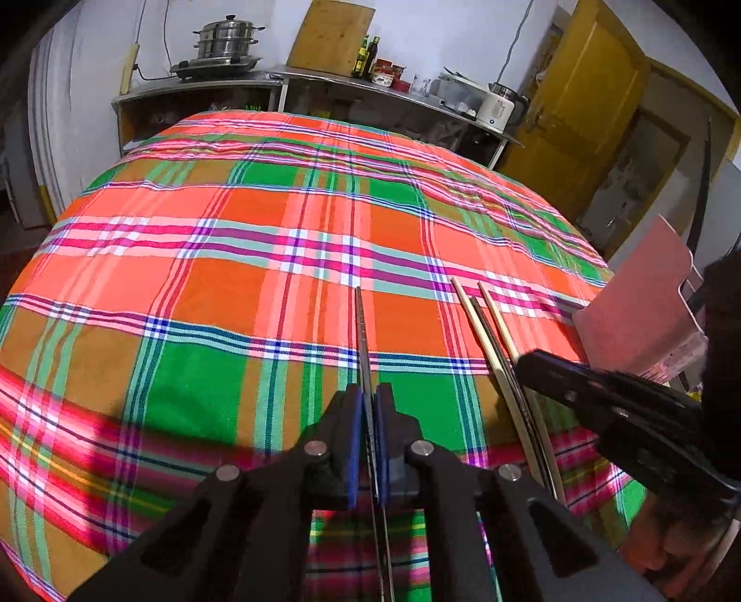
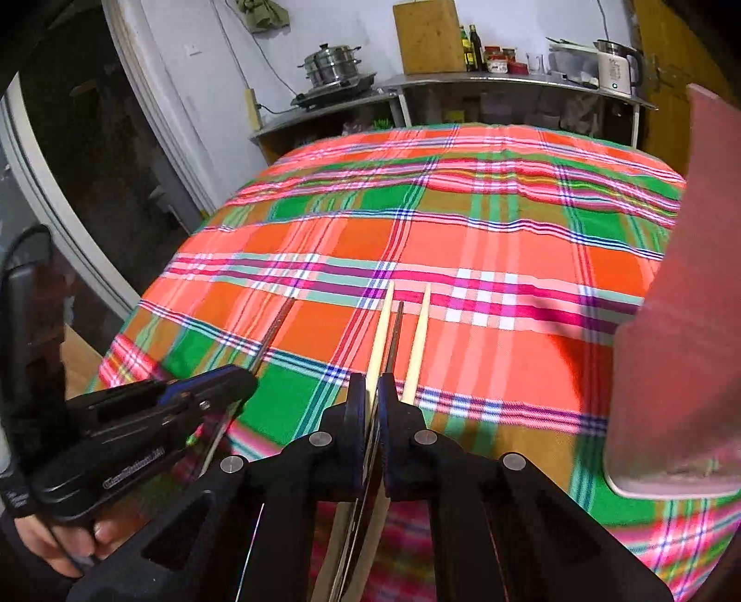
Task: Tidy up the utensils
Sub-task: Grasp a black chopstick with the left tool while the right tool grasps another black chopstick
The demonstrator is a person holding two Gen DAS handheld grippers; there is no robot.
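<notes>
Plaid cloth (image 1: pixel 222 287) in orange, green and pink covers the desk, and beyond its far edge a steel counter (image 1: pixel 324 78) stands against a white wall, carrying a stacked steel steamer pot (image 1: pixel 228 39), a leaning wooden board (image 1: pixel 331 34), some bottles and a white electric kettle (image 1: pixel 498 109); a yellow door (image 1: pixel 579 106) is just right of the counter. Near the cloth's near edge, the left gripper (image 1: pixel 369 403) has its blue-padded fingers (image 1: pixel 355 430) clamped together on a thin dark metal chopstick (image 1: pixel 360 324), which runs straight forward from the pads over the cloth. Just right of that chopstick, the right gripper (image 2: pixel 373 393) has its fingers (image 2: pixel 357 417) pressed on a second dark, slim chopstick (image 2: pixel 397 329). Two pale wooden chopsticks (image 2: pixel 419 342) flank that dark one, one on each side, all three roughly parallel and pointing away across the cloth; whether the left pale stick is also caught between the pads cannot be told. A pink plastic container (image 2: pixel 681 370) stands on the cloth just right of the wooden chopsticks, with a tall back wall and a lower front part; its contents are hidden in both views. A hand (image 2: pixel 60 542) grips the left gripper's handle below the cloth's near edge.
</notes>
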